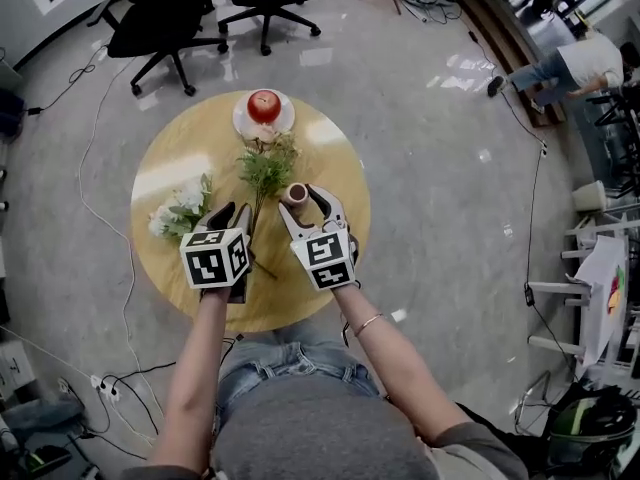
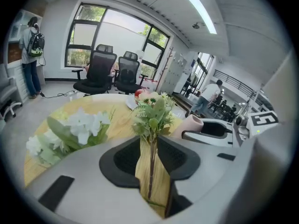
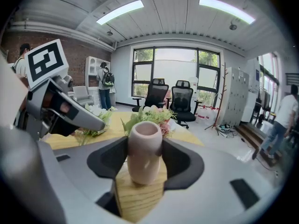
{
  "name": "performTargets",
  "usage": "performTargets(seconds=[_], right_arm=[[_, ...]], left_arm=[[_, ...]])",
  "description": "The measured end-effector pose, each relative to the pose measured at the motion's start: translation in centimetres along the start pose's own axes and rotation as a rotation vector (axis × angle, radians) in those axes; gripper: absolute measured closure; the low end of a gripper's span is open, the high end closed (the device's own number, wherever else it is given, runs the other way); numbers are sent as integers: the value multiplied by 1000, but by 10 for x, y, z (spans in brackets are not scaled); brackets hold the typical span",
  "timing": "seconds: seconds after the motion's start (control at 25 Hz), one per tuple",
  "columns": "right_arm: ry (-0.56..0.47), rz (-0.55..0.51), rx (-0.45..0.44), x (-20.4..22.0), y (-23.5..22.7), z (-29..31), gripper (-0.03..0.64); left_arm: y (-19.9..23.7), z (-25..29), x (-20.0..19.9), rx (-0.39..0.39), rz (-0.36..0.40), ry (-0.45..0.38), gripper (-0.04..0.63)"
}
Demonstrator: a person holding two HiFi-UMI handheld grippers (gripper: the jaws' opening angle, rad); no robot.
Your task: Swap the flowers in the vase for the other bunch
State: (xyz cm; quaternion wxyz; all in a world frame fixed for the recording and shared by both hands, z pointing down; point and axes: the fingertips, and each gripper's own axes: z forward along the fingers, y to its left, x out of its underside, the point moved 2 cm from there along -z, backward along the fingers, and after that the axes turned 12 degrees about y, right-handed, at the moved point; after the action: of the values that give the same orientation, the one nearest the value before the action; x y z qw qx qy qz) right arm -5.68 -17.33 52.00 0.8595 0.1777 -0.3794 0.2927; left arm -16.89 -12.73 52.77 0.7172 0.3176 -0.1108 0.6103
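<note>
The right gripper (image 1: 306, 202) clamps the empty vase (image 3: 145, 146) upright on the bench (image 1: 168, 148), seemingly to steady it, while the left gripper (image 2: 150, 158), jaws spread, straddles the stem of the green bunch (image 1: 268, 164).

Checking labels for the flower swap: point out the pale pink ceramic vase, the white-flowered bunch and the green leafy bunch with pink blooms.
pale pink ceramic vase (image 3: 145, 153): right gripper view, middle of its body.
white-flowered bunch (image 1: 183, 203): head view, its blossoms.
green leafy bunch with pink blooms (image 1: 268, 165): head view, its foliage.
</note>
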Motion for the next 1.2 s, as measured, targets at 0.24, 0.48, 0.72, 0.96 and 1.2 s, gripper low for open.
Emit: performTargets(seconds=[0.24,0.48,0.72,0.96,1.2], right_arm=[[-5,-6,-3,-2,-1,-3,380],[-2,-13,-5,-5,2,1,380],[-1,-30,-7,-7,6,-1,380],[-1,-36,-4,-6,9,0,380],[-6,-32,-9,-5,10,1,380]], left_arm=[[21,-25,22,-44,-83,-21,476],[45,-38,40,-93,-140,-17,477],[59,-41,57,-116,-201,14,465],[70,-23,74,-98,-312,45,420],[78,-3,72,-96,-377,69,414]])
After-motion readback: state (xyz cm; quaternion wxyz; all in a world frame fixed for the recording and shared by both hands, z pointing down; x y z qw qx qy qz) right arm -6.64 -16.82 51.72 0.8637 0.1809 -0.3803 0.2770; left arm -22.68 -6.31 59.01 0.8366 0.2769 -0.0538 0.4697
